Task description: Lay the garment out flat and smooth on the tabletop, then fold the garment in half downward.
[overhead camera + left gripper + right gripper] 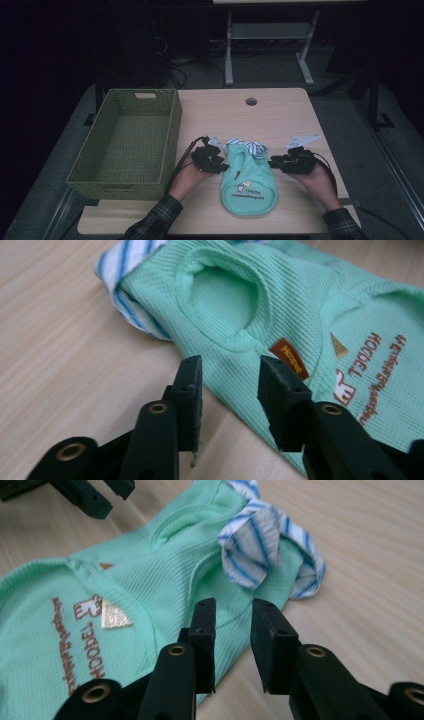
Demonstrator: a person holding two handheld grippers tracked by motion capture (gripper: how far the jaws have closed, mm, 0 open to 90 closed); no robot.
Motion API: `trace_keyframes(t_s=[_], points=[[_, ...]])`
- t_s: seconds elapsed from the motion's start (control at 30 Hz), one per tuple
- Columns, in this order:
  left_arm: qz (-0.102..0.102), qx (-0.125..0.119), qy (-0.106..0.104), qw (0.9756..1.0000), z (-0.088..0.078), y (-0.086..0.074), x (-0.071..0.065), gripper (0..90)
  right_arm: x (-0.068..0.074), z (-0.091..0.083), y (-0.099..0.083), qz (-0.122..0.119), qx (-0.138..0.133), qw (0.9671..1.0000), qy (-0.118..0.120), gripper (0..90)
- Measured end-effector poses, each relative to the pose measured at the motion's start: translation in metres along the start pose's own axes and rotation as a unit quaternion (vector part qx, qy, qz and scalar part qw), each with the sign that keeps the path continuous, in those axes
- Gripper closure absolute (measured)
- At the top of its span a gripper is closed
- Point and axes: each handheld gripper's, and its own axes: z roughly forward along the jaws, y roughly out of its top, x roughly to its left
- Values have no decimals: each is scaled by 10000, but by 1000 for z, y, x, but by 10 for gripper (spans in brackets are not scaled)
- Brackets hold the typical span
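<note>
A small mint-green garment with brown lettering lies flat on the wooden table, with a blue-and-white striped trim at its far end. My left gripper sits at the garment's left edge and my right gripper at its right edge. In the left gripper view the jaws stand apart just above the green fabric near an armhole, gripping nothing. The right gripper's jaws are also apart over the fabric edge, below the striped trim. Both are open.
A green woven basket stands at the table's left, close to my left hand. A round cable hole sits near the far edge. A metal table frame stands on the floor beyond.
</note>
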Motion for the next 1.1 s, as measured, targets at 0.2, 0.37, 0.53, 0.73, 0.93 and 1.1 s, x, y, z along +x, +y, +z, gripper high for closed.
trace_keyframes(t_s=[0.2, 0.37, 0.53, 0.73, 0.93, 1.1], points=[[4, -39, 40, 10000, -2, 9, 10, 523, -12, 2, 12, 48, -85, 10000, 0, 672], [-23, -50, 51, 10000, 0, 18, 17, 470, -21, 6, 20, 82, -110, 9999, -3, 661], [-13, -54, 104, 9999, 3, 25, 25, 449, -30, 11, 28, 172, -129, 9998, -32, 660], [-68, -128, 156, 9998, 10, 34, 39, 436, -41, 21, 36, 264, -138, 9996, -32, 661], [-145, -221, 163, 9995, 16, 40, 48, 436, -50, 30, 41, 332, -227, 9992, -1, 667], [-206, -232, 161, 9994, 22, 49, 59, 437, -58, 41, 34, 493, -71, 9987, 71, 662]])
